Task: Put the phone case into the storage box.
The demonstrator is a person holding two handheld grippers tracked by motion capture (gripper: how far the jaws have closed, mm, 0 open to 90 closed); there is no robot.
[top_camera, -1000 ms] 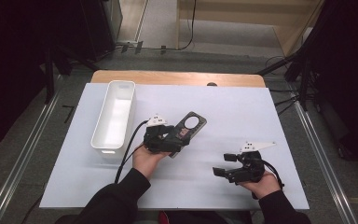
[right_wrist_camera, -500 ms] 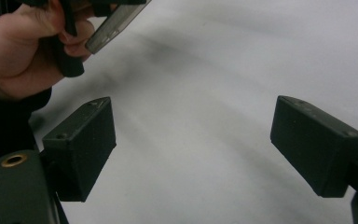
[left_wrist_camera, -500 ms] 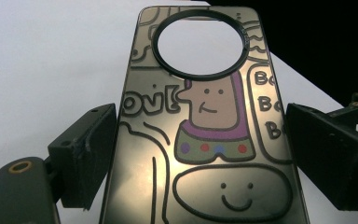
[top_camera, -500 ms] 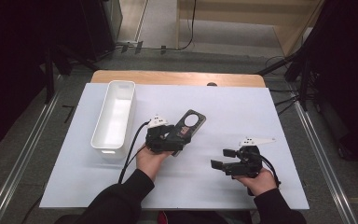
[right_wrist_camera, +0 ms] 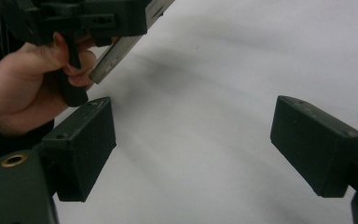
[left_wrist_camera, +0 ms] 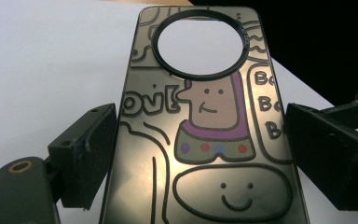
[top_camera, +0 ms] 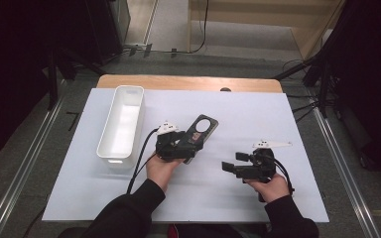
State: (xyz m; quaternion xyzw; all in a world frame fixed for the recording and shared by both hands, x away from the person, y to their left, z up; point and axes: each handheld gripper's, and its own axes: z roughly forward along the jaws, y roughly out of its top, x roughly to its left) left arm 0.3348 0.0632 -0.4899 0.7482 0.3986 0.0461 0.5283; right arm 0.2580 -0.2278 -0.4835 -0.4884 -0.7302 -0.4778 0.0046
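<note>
Phone case [left_wrist_camera: 205,135], cartoon-printed: clamped across its width in left gripper [top_camera: 191,148], long axis along jaws, camera hole pointing away from hand; right gripper [right_wrist_camera: 193,144] jaws apart, empty

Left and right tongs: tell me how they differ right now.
The left tongs grip a dark cartoon-printed phone case by its edges; the right tongs stand open with nothing between them. In the high view the left tongs point up-right, the right tongs leftward. Both are black.

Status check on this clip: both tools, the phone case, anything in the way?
Left tool clamped across phone case, held above the table. Right tool open, nothing between its jaws. White bin off to the side, path unobstructed.
</note>
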